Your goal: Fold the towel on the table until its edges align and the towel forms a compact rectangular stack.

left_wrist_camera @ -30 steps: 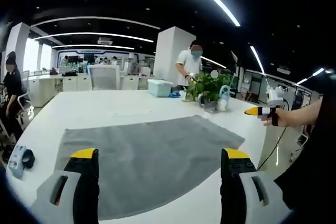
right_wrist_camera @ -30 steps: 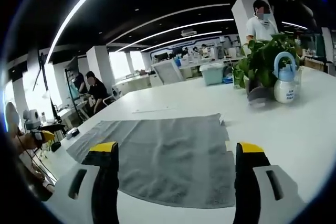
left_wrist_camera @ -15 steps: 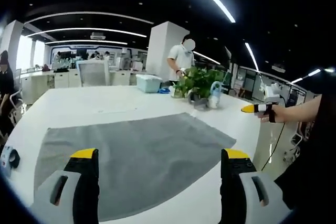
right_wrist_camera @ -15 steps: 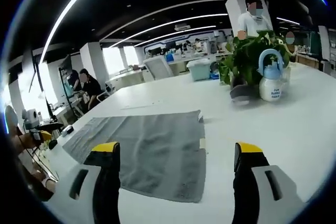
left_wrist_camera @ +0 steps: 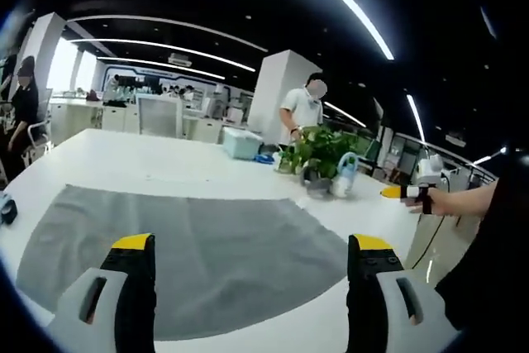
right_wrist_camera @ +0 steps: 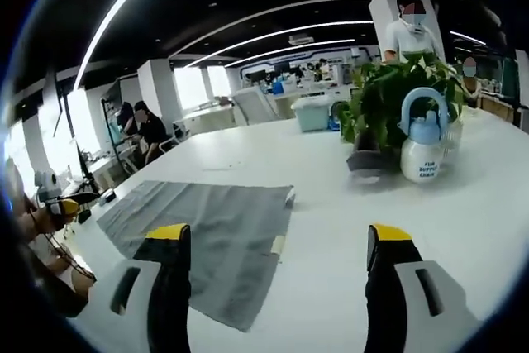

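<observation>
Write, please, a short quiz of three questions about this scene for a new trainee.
1. True or false: the towel lies flat and unfolded on the table.
2. Which stands beside the plant? A. a spray bottle B. a kettle C. a lamp
3. Fill in: both the left gripper and the right gripper are ____, holding nothing.

Key:
1. True. The towel is one spread layer, no fold made yet.
2. A. The spray bottle is white with a blue handle.
3. open. The jaws of each stand wide apart.
</observation>
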`<state>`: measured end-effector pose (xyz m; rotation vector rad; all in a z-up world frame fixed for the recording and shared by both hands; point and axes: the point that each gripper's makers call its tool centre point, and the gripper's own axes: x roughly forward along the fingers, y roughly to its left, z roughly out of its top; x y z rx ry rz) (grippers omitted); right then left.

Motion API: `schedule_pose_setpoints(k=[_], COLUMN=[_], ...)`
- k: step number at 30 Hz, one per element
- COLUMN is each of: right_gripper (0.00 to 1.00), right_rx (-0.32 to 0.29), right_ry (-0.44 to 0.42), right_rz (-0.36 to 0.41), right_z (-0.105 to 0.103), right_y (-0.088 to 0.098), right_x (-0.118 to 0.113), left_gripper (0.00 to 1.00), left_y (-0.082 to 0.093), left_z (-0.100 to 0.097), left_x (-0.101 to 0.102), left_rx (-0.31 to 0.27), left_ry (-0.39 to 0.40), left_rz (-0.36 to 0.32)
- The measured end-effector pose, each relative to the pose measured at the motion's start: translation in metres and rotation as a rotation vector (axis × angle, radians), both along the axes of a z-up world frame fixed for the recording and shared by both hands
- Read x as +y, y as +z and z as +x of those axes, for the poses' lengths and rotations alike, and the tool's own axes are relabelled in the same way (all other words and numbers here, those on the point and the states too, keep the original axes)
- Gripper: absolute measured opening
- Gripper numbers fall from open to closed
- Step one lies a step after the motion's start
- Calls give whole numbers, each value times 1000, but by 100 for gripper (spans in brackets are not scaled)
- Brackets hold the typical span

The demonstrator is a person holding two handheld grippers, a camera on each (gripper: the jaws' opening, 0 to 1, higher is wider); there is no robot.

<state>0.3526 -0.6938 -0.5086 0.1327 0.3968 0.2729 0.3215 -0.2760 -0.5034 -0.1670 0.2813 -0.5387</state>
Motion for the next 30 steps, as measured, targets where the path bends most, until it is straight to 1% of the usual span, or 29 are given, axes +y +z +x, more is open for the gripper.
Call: schedule_pose_setpoints(k=[1,2,4,6,7,8,9,11,12,14,15,17,18,19,20,23,25,26,27,28,30], right_gripper=[88,88,88,87,87,87,87,87,87,86,86,86,86,85,85,85,85,84,84,84,84], right_rx=[-1,3,26,13,2,-23,-33,-40,-39,-45,-61,-84,-85,-82,-81,-77,-60,-55,-54,-49,-40], right_ry=[21,58,77,85,92,110,119,137,164,203,235,273,281,287,296,344,387,399,429,457,485], right_rz=[-16,-59,-113,-94,-83,-65,-62,-69,-78,-86,-90,-98,-104,-110,-113,-87,-91,-96,-98,-102,-113], right_z=[2,6,20,37,44,54,62,75,83,93,99,106,108,110,113,116,118,120,123,127,134], right_y=[0,-2,-7,-5,-2,4,7,10,12,16,20,25,25,24,23,22,18,16,13,9,3], right_x=[-3,-9,-31,-41,-43,-44,-46,-49,-49,-44,-39,-29,-26,-21,-16,4,16,20,27,34,41], left_gripper=[100,100,100,100,100,100,100,100,100,100,100,100,100,100,100,100,100,100,100,100,100], left_y=[-1,-2,-1,2,8,13,19,23,25,25,25,27,28,31,31,30,32,33,35,38,39], left_z=[0,0,1,1,1,0,-1,-3,-5,-8,-10,-15,-17,-18,-18,-13,-10,-8,-8,-9,-11], left_x=[-5,-9,-21,-38,-49,-56,-67,-80,-90,-102,-104,-105,-104,-102,-100,-94,-95,-97,-100,-105,-117], left_rx=[0,-1,-5,-11,-30,-44,-69,-79,-79,-69,-63,-61,-63,-63,-61,-50,-51,-49,-51,-63,-66], left_ry=[6,13,37,43,49,54,63,71,75,78,85,112,121,143,150,182,190,191,189,181,167], left_rz=[8,16,3,-12,-17,-12,-2,-4,-7,-7,-4,-7,-14,-35,-37,-23,-18,-14,-11,-4,-1])
